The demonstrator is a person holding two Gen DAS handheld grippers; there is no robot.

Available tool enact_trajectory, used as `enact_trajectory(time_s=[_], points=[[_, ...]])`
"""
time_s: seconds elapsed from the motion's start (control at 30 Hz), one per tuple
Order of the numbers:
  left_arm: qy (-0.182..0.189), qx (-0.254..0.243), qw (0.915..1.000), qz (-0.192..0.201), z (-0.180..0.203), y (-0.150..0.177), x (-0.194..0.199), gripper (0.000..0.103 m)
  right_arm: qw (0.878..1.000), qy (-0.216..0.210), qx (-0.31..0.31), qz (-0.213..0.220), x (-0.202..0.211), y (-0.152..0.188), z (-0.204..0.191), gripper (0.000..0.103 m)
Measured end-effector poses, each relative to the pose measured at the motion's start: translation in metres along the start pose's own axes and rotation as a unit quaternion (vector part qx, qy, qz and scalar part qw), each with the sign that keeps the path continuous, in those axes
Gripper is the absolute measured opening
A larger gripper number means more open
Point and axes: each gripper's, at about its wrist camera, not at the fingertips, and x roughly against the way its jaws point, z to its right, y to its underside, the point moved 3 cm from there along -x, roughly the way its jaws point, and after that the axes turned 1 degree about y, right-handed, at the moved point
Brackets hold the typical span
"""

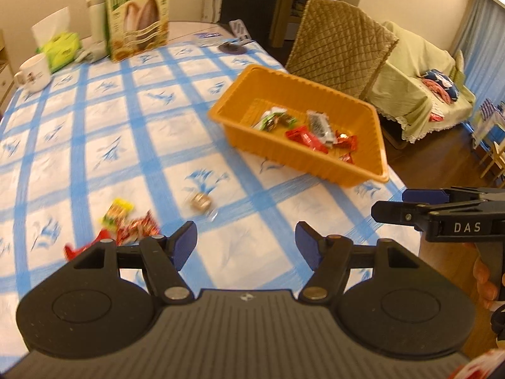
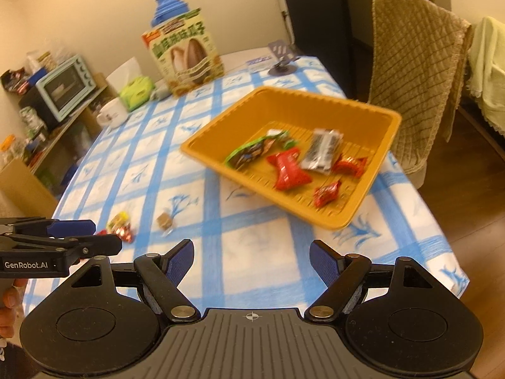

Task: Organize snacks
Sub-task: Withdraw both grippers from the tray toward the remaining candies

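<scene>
Left gripper [image 1: 246, 243]: fingers spread wide, nothing between them, held above the near part of the checked tablecloth [image 1: 132, 132]. Right gripper [image 2: 251, 257]: fingers likewise spread and empty, above the near edge of the cloth.

Loose snacks on the cloth, near left: one small brown candy [image 2: 164, 221]; beside it a cluster of one yellow packet [image 1: 117, 213] and red wrappers [image 1: 137, 229], their count unclear through blur.

One orange basket [image 2: 383, 148] stands right of centre, long axis running from near right to far left. It holds six wrapped snacks: one green-brown [image 2: 251, 151], one silver-black [image 2: 322, 150], four red [image 2: 287, 169].

Far left: one sunflower-seed box [image 1: 139, 15] upright, one white mug [image 1: 33, 72], one tissue pack [image 1: 61, 47].
</scene>
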Motion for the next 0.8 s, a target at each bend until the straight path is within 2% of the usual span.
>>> enact_trajectory(time_s=[0.43, 0.8], points=[[-0.043, 0.039, 0.9983, -0.008, -0.036, 0.048, 0.034, 0.066, 0.997, -0.042, 0.048, -0.045, -0.013, 0.035, -0.049, 0.080], [-0.085, 0.048, 0.9952, 0.001, -0.060, 0.069, 0.052, 0.066, 0.992, -0.063, 0.079, -0.071, -0.032, 0.053, -0.088, 0.080]])
